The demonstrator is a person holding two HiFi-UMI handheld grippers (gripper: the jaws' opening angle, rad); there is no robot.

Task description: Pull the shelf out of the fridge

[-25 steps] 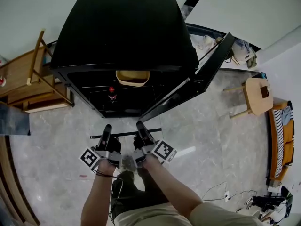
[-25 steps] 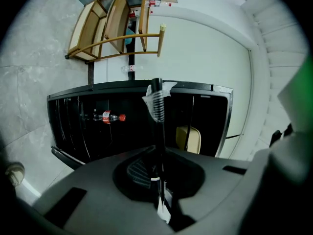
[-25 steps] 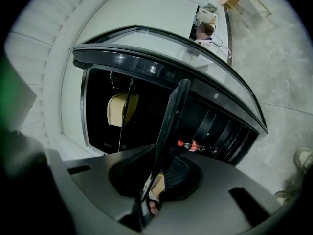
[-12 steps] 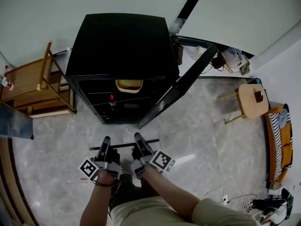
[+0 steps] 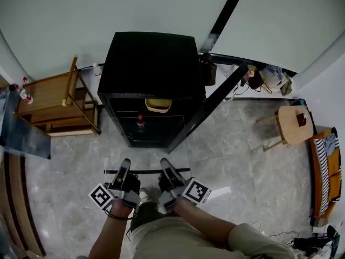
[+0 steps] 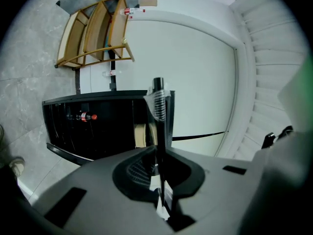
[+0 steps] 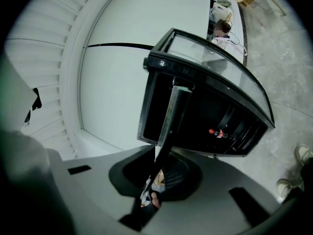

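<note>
A clear glass shelf (image 5: 161, 144) with a black front bar (image 5: 146, 171) hangs level in front of the open black fridge (image 5: 151, 69). My left gripper (image 5: 125, 170) and right gripper (image 5: 167, 170) are both shut on that front bar, side by side. In the left gripper view the shelf (image 6: 159, 111) runs edge-on out from between the jaws of the left gripper (image 6: 159, 168), its far end showing above the fridge (image 6: 93, 124). The right gripper view shows the shelf (image 7: 168, 114) as a thin strip leaving the right gripper (image 7: 155, 168).
The fridge door (image 5: 213, 104) stands open to the right. Inside are a yellow bowl (image 5: 158, 105) and a red-capped bottle (image 5: 140, 117). A wooden chair (image 5: 59, 101) stands left of the fridge, a round stool (image 5: 294, 124) at the right, clutter (image 5: 267, 77) behind the door.
The fridge has dropped back and looks smaller, as the person has moved away from it. Both grippers have kept their hold and carried the shelf back with them.
</note>
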